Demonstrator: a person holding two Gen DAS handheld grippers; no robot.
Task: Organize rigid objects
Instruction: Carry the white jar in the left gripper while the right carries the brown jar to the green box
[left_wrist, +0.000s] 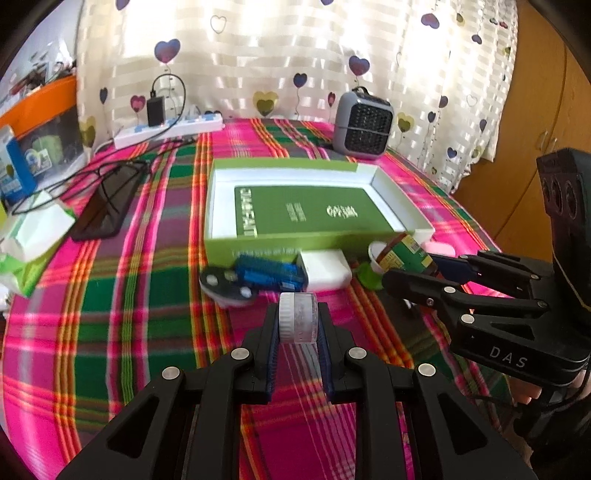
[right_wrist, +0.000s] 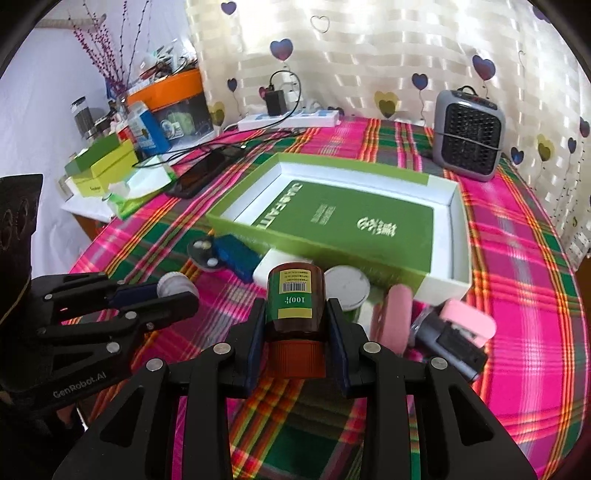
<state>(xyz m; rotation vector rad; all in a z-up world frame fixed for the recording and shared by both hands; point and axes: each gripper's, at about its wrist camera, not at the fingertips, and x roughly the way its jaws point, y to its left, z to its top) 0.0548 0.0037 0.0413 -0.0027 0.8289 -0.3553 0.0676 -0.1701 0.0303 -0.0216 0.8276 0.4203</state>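
Hand-held grippers are working side by side over a plaid-covered tabletop (left_wrist: 110, 314), each one carrying a container toward an open green box (left_wrist: 258, 247) that is lying just beyond them. On the left, the left hand-held gripper (left_wrist: 298, 325) is clamping a small clear jar (left_wrist: 298, 323) with a ribbed white lid between its blue pads, holding it above the cloth. On the right, the right hand-held gripper (right_wrist: 295, 332) is gripping an amber pill bottle (right_wrist: 295, 299) with a green label, its orange cap pointing back toward the camera.

Sorting is looking barely begun: the box is showing only a green printed panel (right_wrist: 351, 218) on its floor, with none of the loose items visible inside. Still waiting in a cluster against the box's near wall are a blue block (left_wrist: 269, 275), a round black-and-white piece (left_wrist: 225, 286), a white rectangular case (left_wrist: 325, 269), a white-lidded green tub (right_wrist: 347, 286), a pink oblong item (right_wrist: 397, 314) and a pink-and-grey stapler (right_wrist: 458, 336).

Motion blur is softening the box lettering, the cluster is overlapping so its pieces are hard to separate, and the grippers are hiding the cloth directly beneath them.
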